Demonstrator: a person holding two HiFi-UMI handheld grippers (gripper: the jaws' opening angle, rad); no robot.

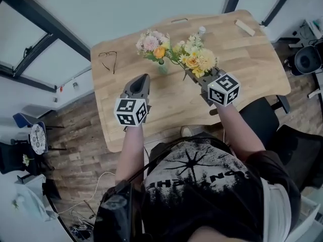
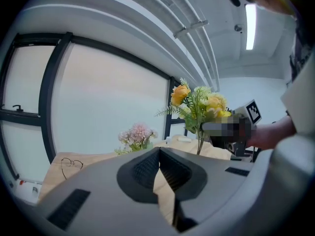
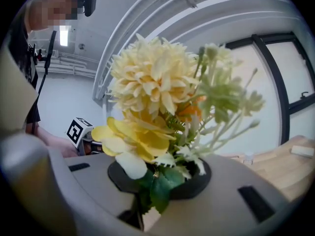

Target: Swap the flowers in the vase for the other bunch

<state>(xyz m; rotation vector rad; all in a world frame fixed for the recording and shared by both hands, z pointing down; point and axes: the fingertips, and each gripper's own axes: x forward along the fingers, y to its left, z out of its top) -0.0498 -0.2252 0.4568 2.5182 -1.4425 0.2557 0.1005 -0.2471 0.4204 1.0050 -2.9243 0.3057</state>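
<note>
A pink and orange bunch (image 1: 151, 43) stands in a small clear vase (image 1: 162, 66) near the middle of the wooden table (image 1: 247, 64). It also shows low in the left gripper view as the pink bunch (image 2: 137, 134). My right gripper (image 1: 195, 76) is shut on the stems of a yellow bunch (image 1: 196, 58), held just right of the vase. Those yellow flowers (image 3: 147, 90) fill the right gripper view above the right gripper (image 3: 157, 173). My left gripper (image 1: 143, 79) is shut and holds nothing; it sits left of and nearer than the vase, and its left gripper view (image 2: 160, 154) looks at the yellow bunch (image 2: 199, 107).
A pair of glasses (image 1: 108, 58) lies at the table's left. A wooden block (image 1: 245, 27) and a small white object (image 1: 202, 30) rest near the far edge. A black chair (image 1: 262, 116) stands at the near right of the table.
</note>
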